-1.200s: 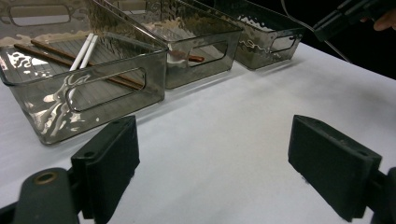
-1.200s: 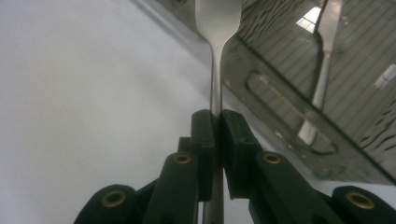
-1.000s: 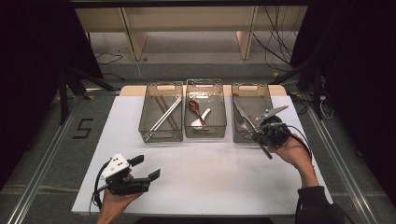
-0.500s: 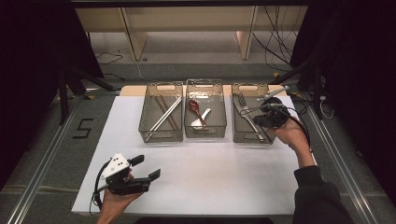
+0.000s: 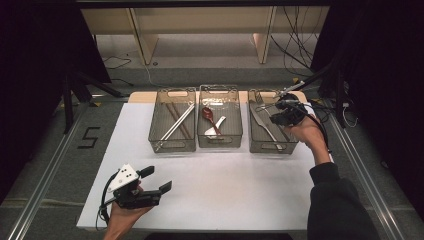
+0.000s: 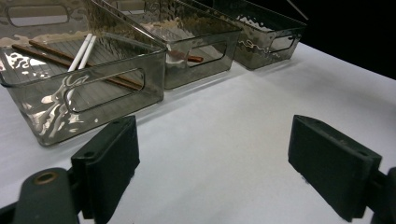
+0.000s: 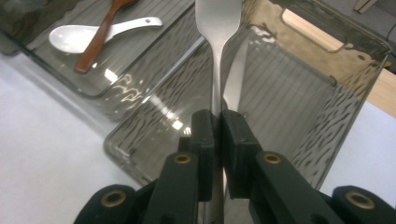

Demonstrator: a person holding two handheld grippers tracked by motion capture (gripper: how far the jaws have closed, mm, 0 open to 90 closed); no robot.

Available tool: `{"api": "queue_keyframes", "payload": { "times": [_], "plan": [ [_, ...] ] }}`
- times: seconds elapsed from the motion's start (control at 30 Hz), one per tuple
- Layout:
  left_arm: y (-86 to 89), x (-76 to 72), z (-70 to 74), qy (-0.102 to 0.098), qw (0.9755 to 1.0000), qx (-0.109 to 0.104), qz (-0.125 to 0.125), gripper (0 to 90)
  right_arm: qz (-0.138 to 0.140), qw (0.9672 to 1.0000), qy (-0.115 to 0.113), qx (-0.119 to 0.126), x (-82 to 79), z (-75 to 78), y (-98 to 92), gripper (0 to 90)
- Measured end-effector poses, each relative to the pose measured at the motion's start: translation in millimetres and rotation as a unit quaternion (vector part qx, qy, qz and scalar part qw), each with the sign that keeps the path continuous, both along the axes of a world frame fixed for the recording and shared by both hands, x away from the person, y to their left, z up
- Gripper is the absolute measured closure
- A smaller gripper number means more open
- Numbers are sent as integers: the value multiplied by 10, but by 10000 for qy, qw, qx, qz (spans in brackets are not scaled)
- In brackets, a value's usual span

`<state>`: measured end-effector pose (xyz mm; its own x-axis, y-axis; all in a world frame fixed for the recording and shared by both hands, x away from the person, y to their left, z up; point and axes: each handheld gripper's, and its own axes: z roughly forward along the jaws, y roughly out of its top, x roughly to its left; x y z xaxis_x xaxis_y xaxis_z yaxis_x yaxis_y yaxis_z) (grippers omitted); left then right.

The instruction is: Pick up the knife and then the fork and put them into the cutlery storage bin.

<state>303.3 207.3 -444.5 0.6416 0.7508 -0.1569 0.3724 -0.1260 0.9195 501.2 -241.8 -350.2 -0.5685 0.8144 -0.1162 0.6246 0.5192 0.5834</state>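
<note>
Right now a metal utensil is pinched by its handle in the right claw, jaws narrow and pressed on the handle from both sides; its far end is cropped at the top edge of the right gripper view, so fork or spoon cannot be told. It hangs over the right bin, above a knife lying on that bin's ribbed floor. In the high view the right claw sits over the far end of the right bin, hand coming in from the right side.

Middle bin holds a white spoon and a dark red-brown spoon, crossed. Left bin holds chopsticks, dark pair and pale pair, crossing. All three bins side by side at the far part of the white tabletop.

Left claw rests low at the near left of the tabletop, jaws wide apart, nothing between them, well apart from the bins.
</note>
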Motion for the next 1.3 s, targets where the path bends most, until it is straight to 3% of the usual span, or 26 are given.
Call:
{"api": "queue_keyframes", "payload": {
  "times": [0.67, 1.3],
  "plan": [
    [4, -2, 1, -4, 10000, -4, 3, 159, -342, 9991, -234, -31, 150, -86, -75, 841],
    [-2, -4, 1, -7, 10000, 7, -3, 159, -526, 9986, -78, 35, 169, -299, -149, 841]
  ]
}}
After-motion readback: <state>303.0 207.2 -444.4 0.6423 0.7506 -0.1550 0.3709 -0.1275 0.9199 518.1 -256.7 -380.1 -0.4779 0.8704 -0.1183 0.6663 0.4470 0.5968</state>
